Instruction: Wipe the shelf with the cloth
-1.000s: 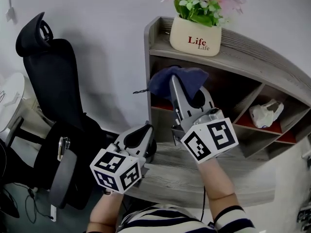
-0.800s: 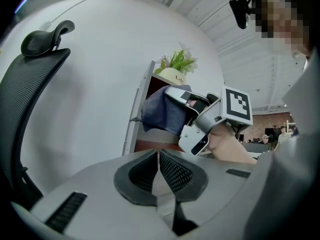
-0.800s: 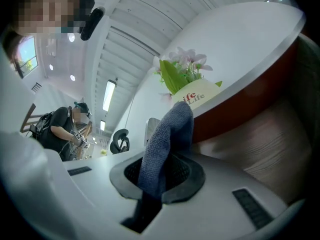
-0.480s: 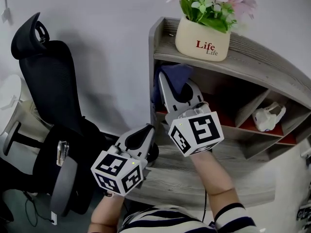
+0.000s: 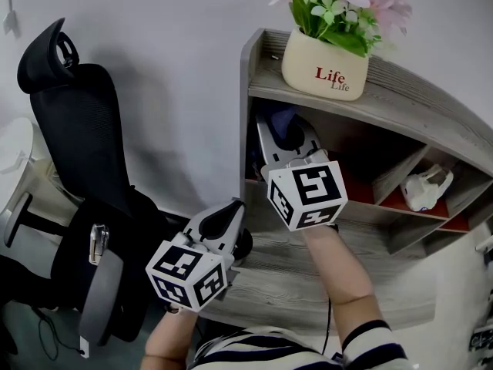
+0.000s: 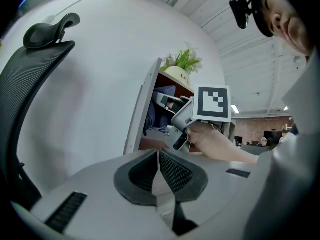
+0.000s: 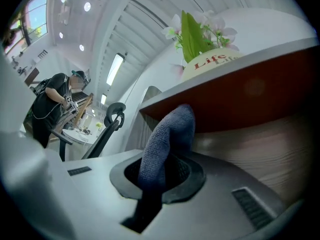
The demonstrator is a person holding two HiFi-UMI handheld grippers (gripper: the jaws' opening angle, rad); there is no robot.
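The flower pot (image 5: pixel 324 66) stands atop the shelf (image 5: pixel 416 105), the chair (image 5: pixel 73 145) to its left. The cloth (image 7: pixel 167 134) is inside the upper-left compartment.

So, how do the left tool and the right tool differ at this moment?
The right tool is shut on the cloth; the left tool is shut on nothing. The right tool reaches into the upper left compartment of the shelf; the left tool is held lower, outside the shelf. Both point toward the shelf.
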